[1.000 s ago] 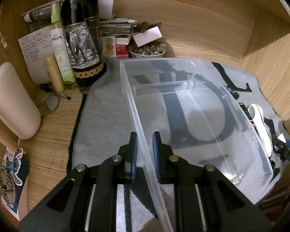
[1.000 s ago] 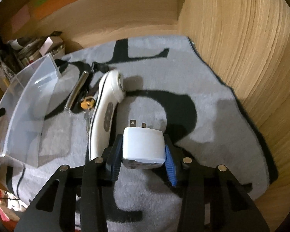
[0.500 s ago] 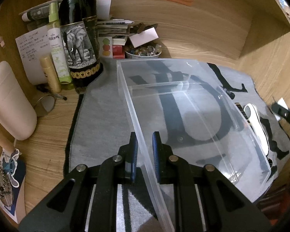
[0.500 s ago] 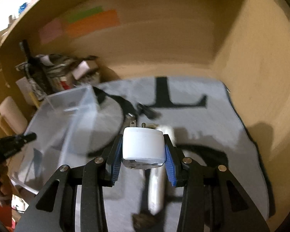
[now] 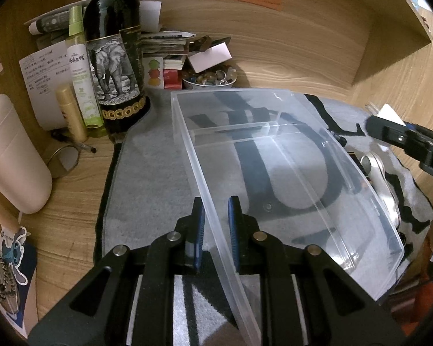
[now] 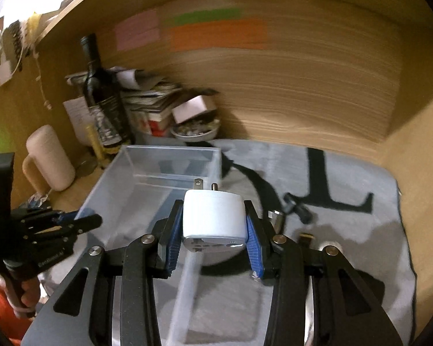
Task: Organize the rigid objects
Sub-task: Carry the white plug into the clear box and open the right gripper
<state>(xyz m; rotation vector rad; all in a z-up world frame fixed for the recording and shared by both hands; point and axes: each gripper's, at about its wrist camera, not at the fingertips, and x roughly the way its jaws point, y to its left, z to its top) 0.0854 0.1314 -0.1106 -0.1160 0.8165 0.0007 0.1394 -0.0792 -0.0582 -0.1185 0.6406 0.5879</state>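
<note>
White plug adapter point(image 6: 213, 216) is sitting pinched in your right hand-held gripper point(image 6: 213, 232); lower it gently into the clear bin point(image 5: 274, 173) ahead, whose wall your left hand-held gripper point(image 5: 215, 227) is clamping.

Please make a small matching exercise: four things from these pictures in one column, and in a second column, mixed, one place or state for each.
1. white plug adapter
2. clear plastic bin
3. dark wine bottle
4. bowl of small trinkets

a. stands upright on the grey mat's corner
b. wall pinched by the left gripper
c. behind the bin's far end
d. held in the right gripper

Pairs: 1-d, 2-b, 3-a, 4-c
</note>
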